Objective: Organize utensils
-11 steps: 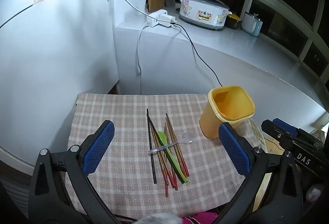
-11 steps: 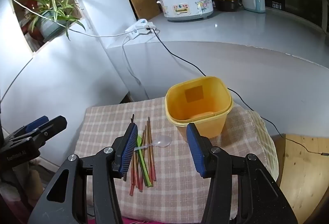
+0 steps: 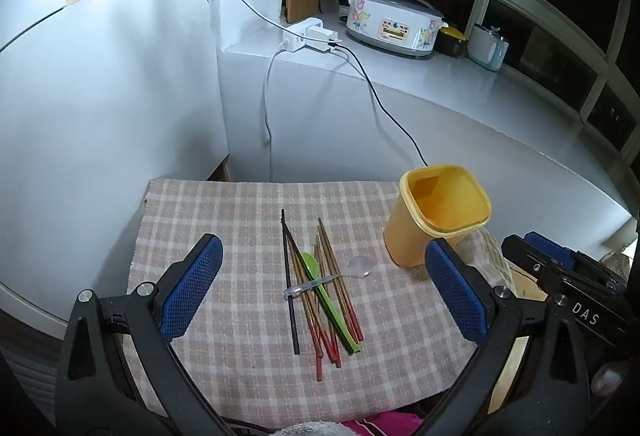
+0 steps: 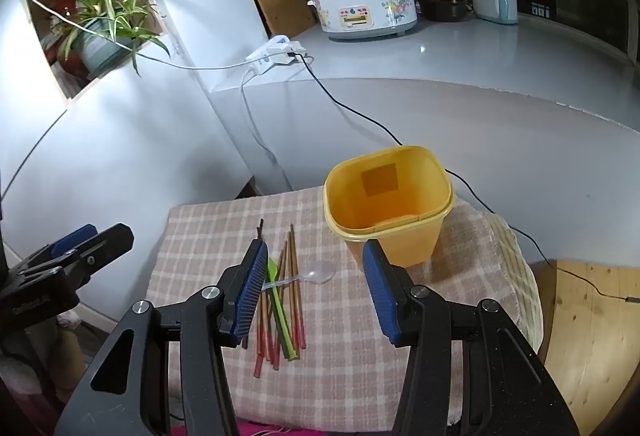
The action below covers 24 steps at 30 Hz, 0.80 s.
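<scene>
- The left claw [image 3: 320, 284] gapes wide and the right claw [image 4: 316, 284] stands open; both are empty, above the checked cloth [image 3: 224, 220].
- Chopsticks [image 3: 320, 300], green spoon [image 3: 320, 288] and clear spoon [image 3: 340, 276] lie heaped beside the empty yellow container [image 3: 432, 220].
- Risk (a judgement): pinching one stick could drag the crossed clear spoon along.

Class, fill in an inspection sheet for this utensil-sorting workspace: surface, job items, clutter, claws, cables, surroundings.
Surface: checked cloth covers the table.
Job's things: chopsticks, green spoon and clear spoon piled together; yellow container upright beside them, no utensils inside.
Clutter: nothing seen.
Claws: left claw and right claw both open, holding nothing.
Cables: black cable, white cable from power strip.
Surroundings: rice cooker, potted plant.
</scene>
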Motion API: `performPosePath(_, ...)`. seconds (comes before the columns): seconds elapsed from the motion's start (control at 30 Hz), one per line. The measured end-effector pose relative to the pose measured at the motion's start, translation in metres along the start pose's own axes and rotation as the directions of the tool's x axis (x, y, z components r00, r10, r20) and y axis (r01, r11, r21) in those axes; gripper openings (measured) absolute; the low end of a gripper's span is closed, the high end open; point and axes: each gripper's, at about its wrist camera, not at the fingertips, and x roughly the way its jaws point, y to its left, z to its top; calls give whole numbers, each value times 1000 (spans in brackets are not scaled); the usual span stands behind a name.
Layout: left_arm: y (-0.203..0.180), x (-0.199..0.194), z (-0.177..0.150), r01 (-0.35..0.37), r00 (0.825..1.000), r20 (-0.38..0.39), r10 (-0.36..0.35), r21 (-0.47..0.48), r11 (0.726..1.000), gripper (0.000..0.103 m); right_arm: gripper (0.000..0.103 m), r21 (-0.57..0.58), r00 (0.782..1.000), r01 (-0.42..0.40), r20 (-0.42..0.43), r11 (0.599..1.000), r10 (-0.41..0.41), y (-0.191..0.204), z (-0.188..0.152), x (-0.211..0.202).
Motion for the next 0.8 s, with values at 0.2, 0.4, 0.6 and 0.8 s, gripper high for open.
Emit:
performPosePath(0.2,-6,-2,2,-2,1000,-2,2,2,1000,103,48,10,1000,3,-20,1000,-3,2,5,9)
performPosePath(0.4,-6,-1,2,-1,1000,-3,1,1,1000,103,48,21,1000,4,-28,1000,-3,3,6,11)
performPosePath(0.6,-7,-2,1,1,1000,-3,-1,1,1000,103,48,25,999,1,-32,1000,0,2,5,12)
performPosePath(0.8,-6,-1,1,2,1000,-3,-2,-3,1000,103,48,27,999,-2,-40,1000,3,2,6,14)
